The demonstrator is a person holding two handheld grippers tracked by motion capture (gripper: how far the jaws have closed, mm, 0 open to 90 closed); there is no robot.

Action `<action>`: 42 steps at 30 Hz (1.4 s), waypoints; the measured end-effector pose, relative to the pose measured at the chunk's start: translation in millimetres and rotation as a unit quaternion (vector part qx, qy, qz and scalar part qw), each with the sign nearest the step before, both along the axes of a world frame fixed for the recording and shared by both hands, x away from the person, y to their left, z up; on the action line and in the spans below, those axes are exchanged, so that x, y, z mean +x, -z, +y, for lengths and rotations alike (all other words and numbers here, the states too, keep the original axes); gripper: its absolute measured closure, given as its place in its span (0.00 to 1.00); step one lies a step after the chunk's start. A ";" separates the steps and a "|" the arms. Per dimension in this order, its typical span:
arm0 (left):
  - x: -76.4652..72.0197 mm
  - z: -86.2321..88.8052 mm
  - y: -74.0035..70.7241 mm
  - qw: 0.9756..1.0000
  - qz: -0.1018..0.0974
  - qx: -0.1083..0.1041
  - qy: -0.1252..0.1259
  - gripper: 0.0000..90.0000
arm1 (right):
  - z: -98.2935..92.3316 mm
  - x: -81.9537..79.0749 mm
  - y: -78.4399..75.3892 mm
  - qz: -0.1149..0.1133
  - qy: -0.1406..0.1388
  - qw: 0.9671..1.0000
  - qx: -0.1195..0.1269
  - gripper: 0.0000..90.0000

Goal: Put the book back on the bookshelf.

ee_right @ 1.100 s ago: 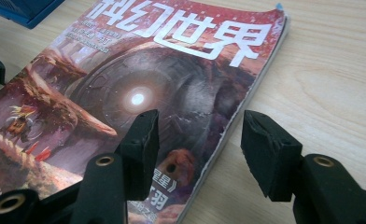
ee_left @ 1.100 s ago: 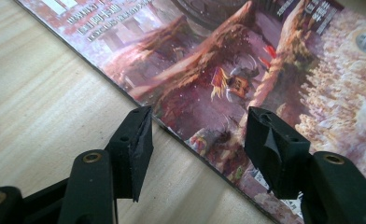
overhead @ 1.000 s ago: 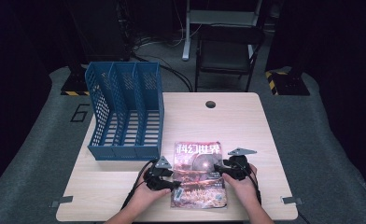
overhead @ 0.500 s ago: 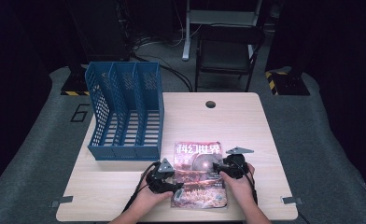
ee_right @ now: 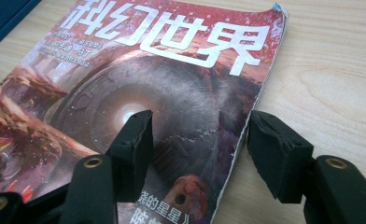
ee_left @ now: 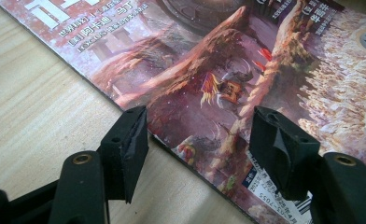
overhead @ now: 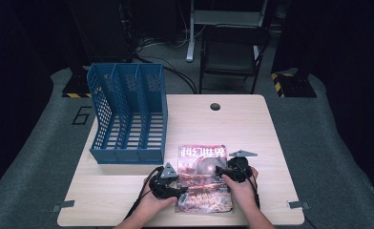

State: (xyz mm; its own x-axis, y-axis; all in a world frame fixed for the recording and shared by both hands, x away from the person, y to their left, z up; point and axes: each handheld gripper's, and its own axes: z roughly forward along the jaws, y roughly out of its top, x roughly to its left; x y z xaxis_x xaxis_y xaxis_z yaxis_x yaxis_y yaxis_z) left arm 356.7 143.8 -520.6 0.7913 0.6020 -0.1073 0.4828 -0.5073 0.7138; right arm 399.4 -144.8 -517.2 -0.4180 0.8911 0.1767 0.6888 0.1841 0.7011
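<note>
High view: a magazine point(overhead: 204, 179) lies flat at the table's point(overhead: 252, 124) near edge, bare wood beyond it, a blue file rack point(overhead: 128, 117) well apart at far left. The left hand-held gripper point(ee_left: 197, 135) straddles its left edge, jaws apart. The right hand-held gripper point(ee_right: 200, 135), jaws just opening, straddles its right edge, gripping nothing.

Both forearms come in from the near edge, each hand wrapped round its own tongs — the left tongs point(overhead: 168, 183) angled inward to the right, the right tongs point(overhead: 235, 169) angled inward to the left. The left tongs' jaws stand apart with nothing pinched. The right tongs' jaws have just been opening and gape wide — nothing clamped between their pads.
</note>
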 end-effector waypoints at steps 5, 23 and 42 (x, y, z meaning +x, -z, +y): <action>0.9 0.1 -0.5 1.000 -0.002 0.004 0.003 0.41 | -4.7 1.4 -0.2 0.017 0.014 0.999 0.036 0.47; 0.8 1.0 0.1 1.000 -0.006 0.003 0.005 0.41 | -15.9 1.0 -5.2 0.019 0.020 0.995 0.100 0.52; -0.8 1.5 1.7 1.000 -0.008 -0.006 0.001 0.42 | -2.5 -10.2 -11.2 0.039 -0.040 0.993 0.106 0.54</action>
State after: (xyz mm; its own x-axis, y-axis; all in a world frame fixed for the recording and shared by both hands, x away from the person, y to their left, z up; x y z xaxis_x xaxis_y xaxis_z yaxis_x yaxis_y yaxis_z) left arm 355.9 145.4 -522.3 0.7946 0.5984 -0.1023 0.4702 -0.5000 0.7273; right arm 389.3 -147.4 -505.9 -0.4640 0.7943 0.3922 0.7322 0.0946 0.6745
